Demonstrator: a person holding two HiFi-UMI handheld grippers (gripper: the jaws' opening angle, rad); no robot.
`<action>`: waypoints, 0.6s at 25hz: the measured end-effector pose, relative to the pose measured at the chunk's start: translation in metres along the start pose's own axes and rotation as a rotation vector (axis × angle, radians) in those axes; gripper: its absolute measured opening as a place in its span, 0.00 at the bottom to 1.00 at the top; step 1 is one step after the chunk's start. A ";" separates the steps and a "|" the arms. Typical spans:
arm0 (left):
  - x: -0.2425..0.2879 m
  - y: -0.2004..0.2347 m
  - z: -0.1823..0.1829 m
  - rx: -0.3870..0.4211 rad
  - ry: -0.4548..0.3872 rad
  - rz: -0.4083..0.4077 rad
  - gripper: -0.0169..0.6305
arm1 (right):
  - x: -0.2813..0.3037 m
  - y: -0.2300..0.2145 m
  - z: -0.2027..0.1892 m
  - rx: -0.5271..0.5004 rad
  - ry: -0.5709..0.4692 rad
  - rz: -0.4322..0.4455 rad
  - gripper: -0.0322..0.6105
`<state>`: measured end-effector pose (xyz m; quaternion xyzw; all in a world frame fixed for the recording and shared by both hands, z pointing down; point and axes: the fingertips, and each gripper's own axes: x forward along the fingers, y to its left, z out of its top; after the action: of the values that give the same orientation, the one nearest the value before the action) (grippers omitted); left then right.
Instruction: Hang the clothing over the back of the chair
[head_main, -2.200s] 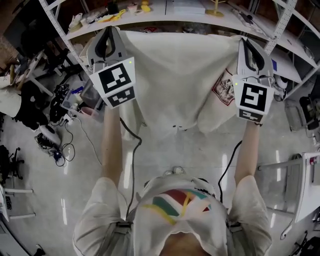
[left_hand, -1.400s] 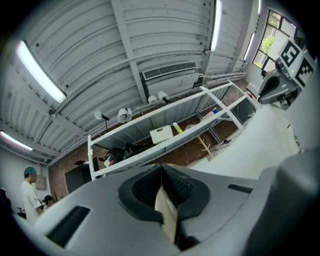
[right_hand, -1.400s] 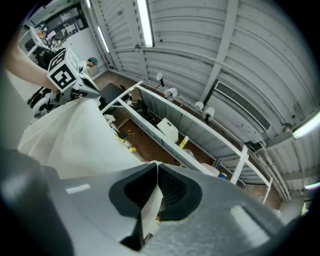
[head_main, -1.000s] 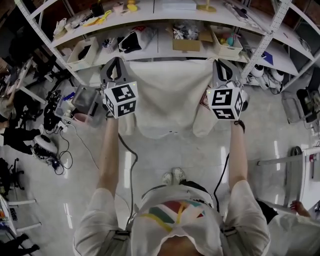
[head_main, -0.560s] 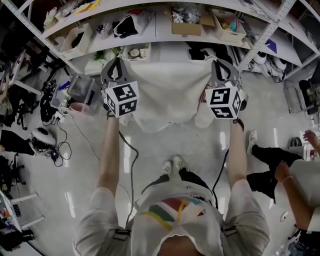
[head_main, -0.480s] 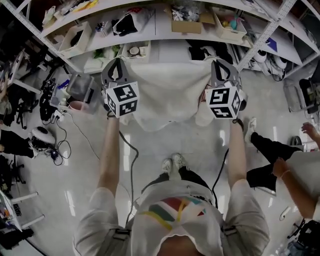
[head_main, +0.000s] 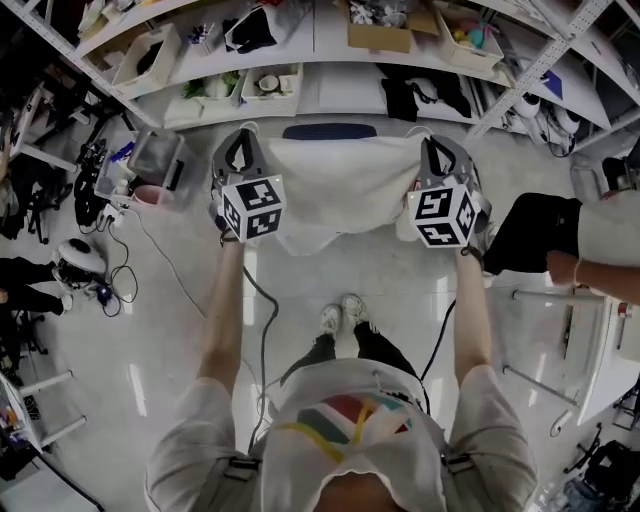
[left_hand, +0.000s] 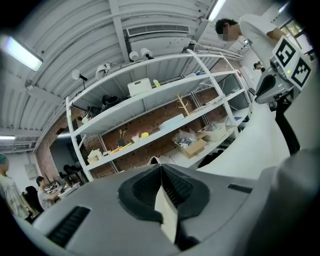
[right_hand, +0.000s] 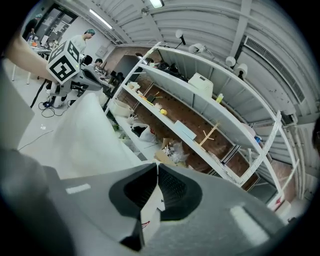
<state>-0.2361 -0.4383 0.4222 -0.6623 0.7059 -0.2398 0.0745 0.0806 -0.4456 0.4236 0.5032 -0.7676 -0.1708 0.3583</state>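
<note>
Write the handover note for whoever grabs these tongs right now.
Left tongs: shut on one top corner of the white garment.
Right tongs: shut on the other top corner.
Garment: off the floor, spread flat between the two tongs in front of the person. In the head view its top edge lies right beside the dark blue chair back, which stands before the shelves. Whether they touch cannot be told.
Done: garment lifted, opened out and brought up to the chair.
Left: carry the top edge over the chair back, let it drape on both sides, then open both tongs.
</note>
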 end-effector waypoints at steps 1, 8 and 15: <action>-0.001 -0.003 -0.006 0.003 0.012 -0.007 0.05 | 0.001 0.006 -0.006 -0.002 0.012 0.013 0.07; -0.003 -0.022 -0.049 0.015 0.097 -0.037 0.05 | 0.008 0.040 -0.037 0.008 0.074 0.079 0.07; -0.012 -0.043 -0.094 0.025 0.177 -0.077 0.05 | 0.009 0.073 -0.069 0.013 0.135 0.140 0.07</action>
<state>-0.2355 -0.4042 0.5210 -0.6643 0.6807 -0.3086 0.0108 0.0802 -0.4154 0.5198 0.4611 -0.7761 -0.1062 0.4168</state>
